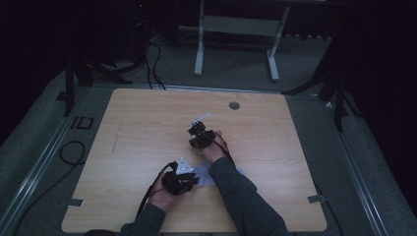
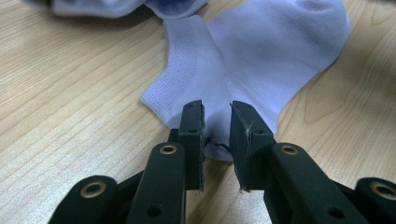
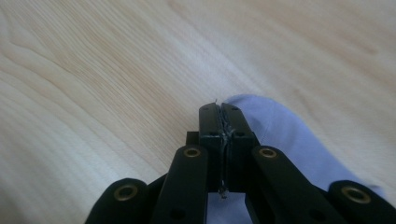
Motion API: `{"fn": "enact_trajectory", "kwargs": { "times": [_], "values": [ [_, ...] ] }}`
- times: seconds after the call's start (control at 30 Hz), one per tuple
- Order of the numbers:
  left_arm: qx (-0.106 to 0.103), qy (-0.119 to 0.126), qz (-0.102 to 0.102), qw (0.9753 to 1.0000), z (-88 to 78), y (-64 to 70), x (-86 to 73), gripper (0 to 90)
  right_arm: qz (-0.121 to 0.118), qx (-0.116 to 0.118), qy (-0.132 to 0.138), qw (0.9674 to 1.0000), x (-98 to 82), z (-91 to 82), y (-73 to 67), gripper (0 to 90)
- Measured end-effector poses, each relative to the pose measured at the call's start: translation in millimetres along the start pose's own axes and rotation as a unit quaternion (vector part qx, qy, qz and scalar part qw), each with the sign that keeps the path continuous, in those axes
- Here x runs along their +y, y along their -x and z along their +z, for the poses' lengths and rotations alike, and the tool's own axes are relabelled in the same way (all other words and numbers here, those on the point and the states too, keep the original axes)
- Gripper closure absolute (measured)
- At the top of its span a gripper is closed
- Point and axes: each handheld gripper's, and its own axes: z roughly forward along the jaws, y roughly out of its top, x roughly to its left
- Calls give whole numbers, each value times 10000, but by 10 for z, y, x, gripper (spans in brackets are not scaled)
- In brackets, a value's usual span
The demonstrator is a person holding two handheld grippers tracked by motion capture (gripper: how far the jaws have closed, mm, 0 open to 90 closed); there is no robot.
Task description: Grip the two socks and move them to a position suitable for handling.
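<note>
A white sock (image 2: 261, 56) lies flat on the wooden table (image 1: 147, 128). In the high view the sock (image 1: 202, 176) shows between my two hands, partly under the right forearm. My left gripper (image 2: 217, 135) rests low at the sock's near edge. Its jaws stand a little apart, with the fabric's edge lying in the gap. In the high view my left gripper (image 1: 194, 181) is near the front, pointing right. My right gripper (image 3: 219, 116) is shut, and the rounded end of a pale sock (image 3: 280, 135) runs under its right jaw, seemingly pinched. My right gripper (image 1: 195, 127) sits near mid-table.
More white fabric (image 2: 116, 7) lies bunched beyond the sock, at the top of the left gripper view. A round grommet (image 1: 234, 105) sits in the table's far side. Desk legs (image 1: 199, 44) and cables (image 1: 74, 152) lie on the floor around the table.
</note>
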Motion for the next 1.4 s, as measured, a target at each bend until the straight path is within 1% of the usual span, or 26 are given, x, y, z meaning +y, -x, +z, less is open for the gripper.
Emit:
{"fn": "enact_trajectory", "kwargs": {
  "times": [0.13,0.17,0.2,0.23,0.27,0.4,0.47,0.57,0.63,0.7,0.8,0.93,1.03,1.07,1.13,1.2,1.27,1.33,1.4],
  "values": [
    [5,6,-6,10000,1,0,0,747,64,68,321,9994,-1,-224,28,883],
    [5,6,-6,10000,1,0,0,747,64,68,321,9994,-1,-224,28,883],
    [3,12,-14,10000,2,-1,-1,747,78,77,379,9992,-2,-265,35,883],
    [10,13,-4,10000,2,-1,-1,747,127,96,567,9983,-6,-396,65,883],
    [12,13,-6,10000,2,-1,0,747,156,119,643,9977,-13,-455,85,882],
    [5,26,-26,10000,3,0,-1,747,323,237,882,9953,-63,-621,164,885],
    [7,24,-21,10000,3,1,-1,747,396,255,971,9942,-93,-689,203,885],
    [12,13,-3,10000,1,1,0,747,474,220,1120,9923,-160,-806,282,886],
    [8,17,-13,10000,2,0,-1,746,490,179,1175,9917,-208,-860,324,888],
    [0,12,-13,10000,2,-2,-1,747,499,88,1189,9916,-287,-915,382,888],
    [6,5,-12,10000,0,-1,-1,747,575,-50,1185,9913,-414,-959,482,888],
    [2,20,-30,10000,4,-2,-2,747,819,-156,1162,9897,-580,-980,651,888],
    [-8,24,-38,10000,4,-3,-2,747,923,-368,1094,9890,-682,-971,760,888],
    [-7,26,-37,10000,5,-4,-2,747,961,-398,1066,9889,-703,-968,777,888],
    [-6,27,-37,10000,5,-4,-2,747,920,-580,1017,9889,-753,-964,815,887],
    [-4,28,-37,10000,5,-3,-2,747,919,-655,991,9887,-786,-965,838,887],
    [-2,31,-32,10000,5,-3,-3,747,911,-804,965,9879,-815,-966,848,887],
    [1,32,-31,10000,6,-2,-3,747,892,-856,906,9882,-846,-953,855,885],
    [5,35,-29,10000,6,-1,-3,746,850,-972,837,9881,-878,-938,853,883]
  ]
}}
